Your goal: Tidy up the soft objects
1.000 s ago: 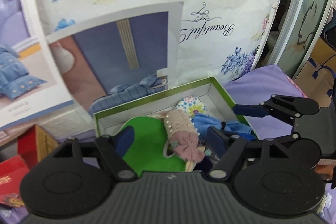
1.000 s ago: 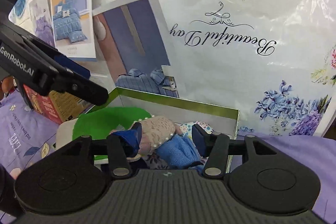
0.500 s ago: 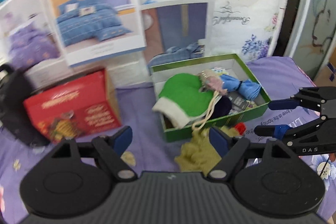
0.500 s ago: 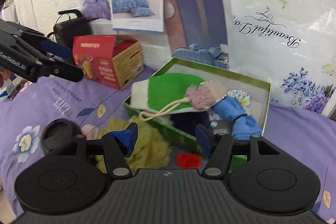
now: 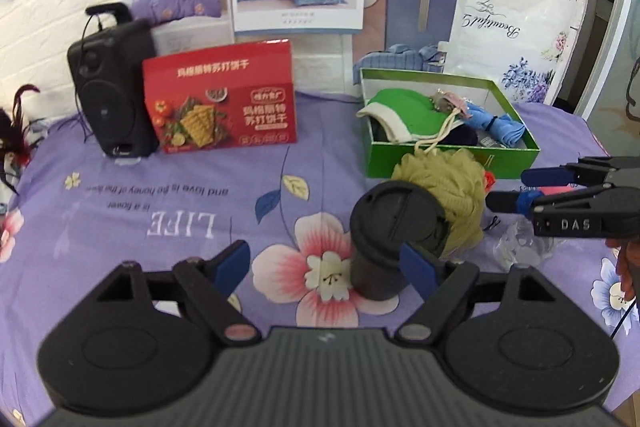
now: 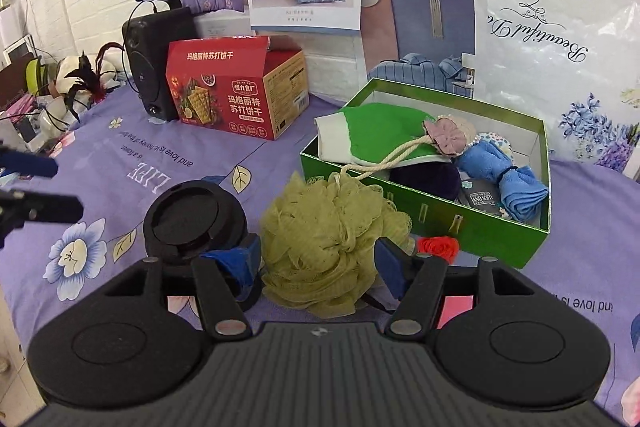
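Note:
A green box [image 6: 472, 227] [image 5: 424, 159] on the purple bedsheet holds a green mitt [image 6: 380, 135] [image 5: 400, 107], a pink knitted piece [image 6: 446, 137], a blue cloth [image 6: 504, 175] [image 5: 498, 123] and a dark item. An olive bath pouf [image 6: 332, 239] [image 5: 448, 187] lies in front of the box, its cord trailing into it. My right gripper [image 6: 318, 259] is open, its jaws on either side of the pouf. My left gripper [image 5: 326, 259] is open and empty, behind a black lidded cup [image 5: 394, 223] [image 6: 196, 223].
A red cracker box [image 5: 222, 103] [image 6: 236, 91] and a black speaker [image 5: 110, 87] [image 6: 154, 55] stand at the back left. A small red flower [image 6: 438, 247] lies by the box front. Clear plastic wrap [image 5: 520, 243] lies right of the pouf.
Both grippers have pulled back from over the green box to the near side of the bed. The pouf and cup now sit just ahead of them.

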Demonstrator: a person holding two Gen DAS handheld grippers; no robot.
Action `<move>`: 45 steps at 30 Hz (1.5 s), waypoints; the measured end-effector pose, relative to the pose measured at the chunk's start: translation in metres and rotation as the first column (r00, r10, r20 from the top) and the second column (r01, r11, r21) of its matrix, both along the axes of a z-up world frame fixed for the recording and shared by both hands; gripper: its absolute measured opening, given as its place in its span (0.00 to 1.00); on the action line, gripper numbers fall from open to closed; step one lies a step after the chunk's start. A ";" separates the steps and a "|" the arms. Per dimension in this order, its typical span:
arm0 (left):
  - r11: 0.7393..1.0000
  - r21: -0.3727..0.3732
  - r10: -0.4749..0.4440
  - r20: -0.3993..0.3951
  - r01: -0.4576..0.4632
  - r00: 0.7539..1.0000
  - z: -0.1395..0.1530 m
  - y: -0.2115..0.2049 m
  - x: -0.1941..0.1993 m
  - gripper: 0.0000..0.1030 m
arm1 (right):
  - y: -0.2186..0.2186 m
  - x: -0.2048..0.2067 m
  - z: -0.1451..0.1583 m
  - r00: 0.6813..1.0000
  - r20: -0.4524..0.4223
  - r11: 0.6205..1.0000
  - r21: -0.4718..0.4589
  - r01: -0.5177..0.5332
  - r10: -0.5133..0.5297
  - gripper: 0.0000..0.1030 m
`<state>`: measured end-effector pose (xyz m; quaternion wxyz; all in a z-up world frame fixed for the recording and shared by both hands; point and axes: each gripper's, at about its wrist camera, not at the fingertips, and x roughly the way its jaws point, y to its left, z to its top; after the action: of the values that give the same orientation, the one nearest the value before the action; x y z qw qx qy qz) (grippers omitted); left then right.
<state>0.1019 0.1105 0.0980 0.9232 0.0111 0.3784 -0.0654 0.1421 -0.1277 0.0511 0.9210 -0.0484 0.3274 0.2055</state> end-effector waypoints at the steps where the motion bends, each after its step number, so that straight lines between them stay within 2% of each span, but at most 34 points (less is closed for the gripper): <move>1: 1.000 -0.007 0.003 -0.005 -0.003 1.000 -0.003 0.003 -0.002 0.80 | 0.002 0.001 -0.001 1.000 -0.006 1.000 -0.003 0.006 -0.006 0.47; 7: 0.999 -0.031 0.024 -0.025 -0.025 0.999 -0.017 0.021 -0.003 0.81 | 0.017 0.014 -0.004 0.999 -0.031 0.998 -0.038 0.039 -0.040 0.48; 11: 0.998 -0.038 0.047 -0.038 -0.048 0.998 -0.029 0.033 -0.001 0.81 | 0.026 0.034 -0.006 0.996 -0.065 0.998 -0.024 0.058 -0.059 0.48; 15: 0.992 -0.077 0.094 -0.056 -0.098 0.994 -0.046 0.049 -0.003 0.82 | 0.032 0.061 -0.012 0.987 -0.107 0.993 -0.017 0.116 -0.118 0.48; 18: 0.987 -0.100 0.116 -0.090 -0.125 0.989 -0.058 0.061 -0.003 0.82 | 0.038 0.081 -0.020 0.979 -0.122 0.986 -0.046 0.157 -0.162 0.48; 22: 0.983 -0.094 0.147 -0.109 -0.158 0.983 -0.069 0.071 0.000 0.82 | 0.050 0.099 -0.028 0.979 -0.118 0.984 -0.086 0.155 -0.164 0.49; 29: 0.979 -0.106 0.158 -0.130 -0.172 0.979 -0.078 0.078 0.007 0.83 | 0.056 0.110 -0.027 0.976 -0.088 0.979 0.029 0.203 -0.200 0.49; 32: 0.979 -0.120 0.146 -0.134 -0.162 0.980 -0.077 0.076 0.008 0.83 | 0.070 0.117 -0.036 0.976 -0.086 0.979 -0.060 0.194 -0.198 0.49; 34: 0.981 -0.121 0.138 -0.120 -0.152 0.983 -0.075 0.075 0.004 0.84 | 0.071 0.118 -0.043 0.972 -0.050 0.961 -0.168 0.218 -0.229 0.49; 36: 0.982 -0.119 0.132 -0.105 -0.144 0.986 -0.073 0.074 0.001 0.86 | 0.063 0.117 -0.050 0.969 -0.060 0.947 -0.237 0.218 -0.239 0.49; 39: 0.982 -0.124 0.133 -0.092 -0.144 0.987 -0.070 0.072 -0.001 0.90 | 0.045 0.101 -0.043 0.974 -0.055 0.946 -0.257 0.199 -0.220 0.50; 42: 0.982 -0.127 0.127 -0.087 -0.138 0.988 -0.066 0.068 -0.001 0.90 | 0.034 0.080 -0.037 0.981 -0.056 0.935 -0.318 0.159 -0.186 0.50; 45: 0.983 -0.130 0.121 -0.084 -0.132 0.989 -0.064 0.062 -0.004 0.90 | 0.036 0.053 -0.036 0.994 -0.040 0.929 -0.361 0.078 -0.099 0.51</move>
<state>0.0979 0.1723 0.0345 0.9091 -0.0780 0.4079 -0.0325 0.1952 -0.0920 0.0146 0.8952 -0.1950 0.3876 0.1017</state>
